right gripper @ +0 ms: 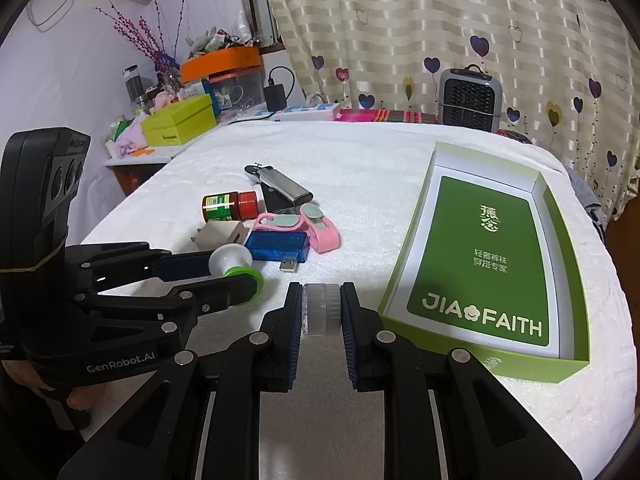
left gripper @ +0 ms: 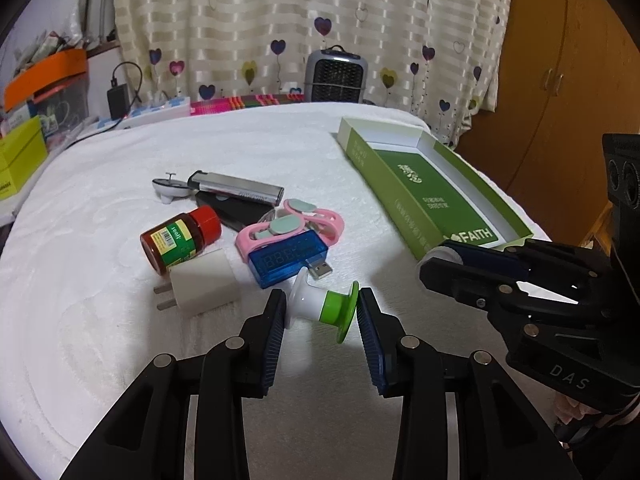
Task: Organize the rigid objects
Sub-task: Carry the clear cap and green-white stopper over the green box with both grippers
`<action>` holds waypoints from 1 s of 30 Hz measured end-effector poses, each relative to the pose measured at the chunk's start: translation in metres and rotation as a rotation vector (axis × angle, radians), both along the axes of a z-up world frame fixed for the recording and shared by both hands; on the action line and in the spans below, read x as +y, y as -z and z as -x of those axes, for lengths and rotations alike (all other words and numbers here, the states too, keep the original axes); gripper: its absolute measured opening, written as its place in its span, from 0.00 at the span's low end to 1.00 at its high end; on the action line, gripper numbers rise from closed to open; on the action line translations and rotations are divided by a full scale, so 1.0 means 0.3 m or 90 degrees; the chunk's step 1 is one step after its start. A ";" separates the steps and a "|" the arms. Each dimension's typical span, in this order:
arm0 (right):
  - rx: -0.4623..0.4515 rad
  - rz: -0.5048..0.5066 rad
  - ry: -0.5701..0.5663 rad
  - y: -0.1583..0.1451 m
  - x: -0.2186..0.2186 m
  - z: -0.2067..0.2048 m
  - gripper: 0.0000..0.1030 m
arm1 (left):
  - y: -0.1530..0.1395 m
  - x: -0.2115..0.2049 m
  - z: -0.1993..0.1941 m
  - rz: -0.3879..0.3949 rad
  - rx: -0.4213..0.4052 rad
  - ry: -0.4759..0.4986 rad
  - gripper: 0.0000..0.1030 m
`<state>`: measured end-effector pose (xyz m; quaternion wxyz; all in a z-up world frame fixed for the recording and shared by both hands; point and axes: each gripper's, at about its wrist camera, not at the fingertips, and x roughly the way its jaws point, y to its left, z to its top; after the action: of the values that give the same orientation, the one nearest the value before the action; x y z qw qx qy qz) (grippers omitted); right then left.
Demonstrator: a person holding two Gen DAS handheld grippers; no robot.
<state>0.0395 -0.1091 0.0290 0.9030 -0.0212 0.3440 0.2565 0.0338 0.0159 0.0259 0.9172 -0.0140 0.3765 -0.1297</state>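
Translucent cap (right gripper: 321,309) between right fingers (right gripper: 294,320).

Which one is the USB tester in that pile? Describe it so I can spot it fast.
On the white towel-covered table, look left of the open green box to the small pile. The USB tester lies at its near edge, beside the pink clips. It is the only translucent blue block, with a digit display and a metal plug.

A white textured cloth (right gripper: 360,168) covers the table. Behind it hangs a striped curtain (right gripper: 440,20) printed with hearts, with a small grey heater (right gripper: 470,96) in front. At the left, an orange-lidded bin (right gripper: 224,62), a yellow-green box (right gripper: 180,122) and dried purple twigs (right gripper: 148,36) crowd a side shelf.
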 end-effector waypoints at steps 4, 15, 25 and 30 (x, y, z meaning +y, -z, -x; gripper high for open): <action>-0.008 -0.004 0.001 -0.009 -0.013 0.005 0.19 | -0.016 -0.011 0.005 0.004 -0.006 0.000 0.34; -0.029 -0.017 0.017 -0.039 -0.083 0.003 0.19 | -0.047 -0.083 -0.021 0.004 -0.012 0.007 0.34; -0.043 -0.025 0.056 -0.058 -0.189 -0.025 0.19 | -0.080 -0.177 -0.059 0.006 -0.018 0.028 0.34; -0.040 -0.028 0.070 -0.052 -0.233 -0.039 0.19 | -0.085 -0.221 -0.077 0.005 -0.018 0.041 0.34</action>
<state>0.0512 -0.1791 0.0446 0.9263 0.0098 0.3104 0.2132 0.0571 -0.0503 0.0514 0.9178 -0.0039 0.3632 -0.1606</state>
